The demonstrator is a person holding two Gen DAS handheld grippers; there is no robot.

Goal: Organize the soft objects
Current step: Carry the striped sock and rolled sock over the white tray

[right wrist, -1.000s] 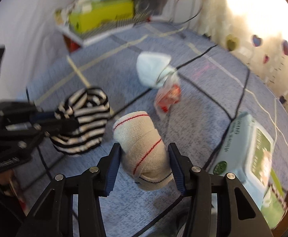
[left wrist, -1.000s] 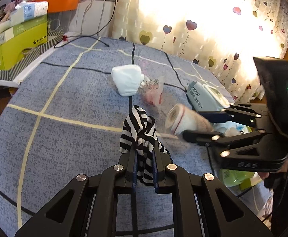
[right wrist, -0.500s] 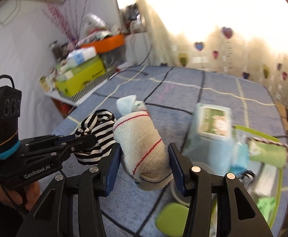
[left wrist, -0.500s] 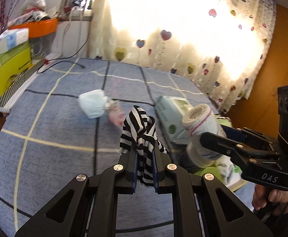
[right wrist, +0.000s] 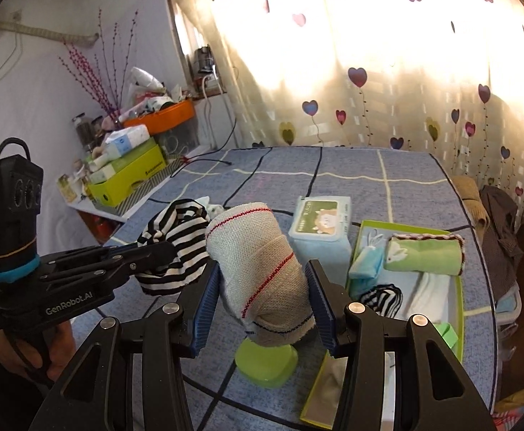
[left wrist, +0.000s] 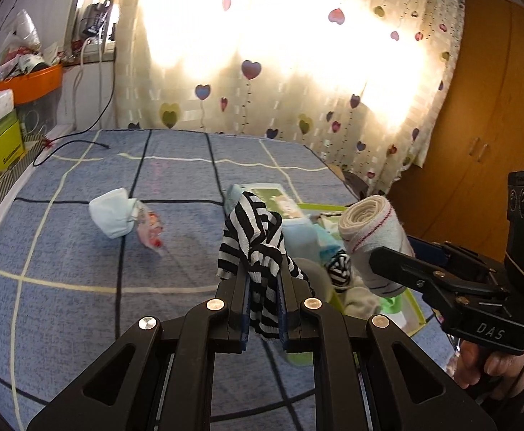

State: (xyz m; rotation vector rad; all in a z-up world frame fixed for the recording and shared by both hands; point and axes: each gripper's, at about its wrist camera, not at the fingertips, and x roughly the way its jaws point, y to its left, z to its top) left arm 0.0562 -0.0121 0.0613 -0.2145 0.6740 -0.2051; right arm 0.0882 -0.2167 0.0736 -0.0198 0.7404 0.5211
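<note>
Midway, by the look. Left tongs clamped on black-and-white striped cloth; right tongs clamped on cream rolled bandage with red stitching, both aloft near part-filled lime-green tray. Pale blue bundle left on blue checked bed.

Backlit window ahead of me, sheer curtain with heart print, light blown out. White wall on my left, purple twig decor against it. Cluttered side shelf: orange bin, lime-green box. Wooden wardrobe on my right. Blue grid-lined bedspread below.
</note>
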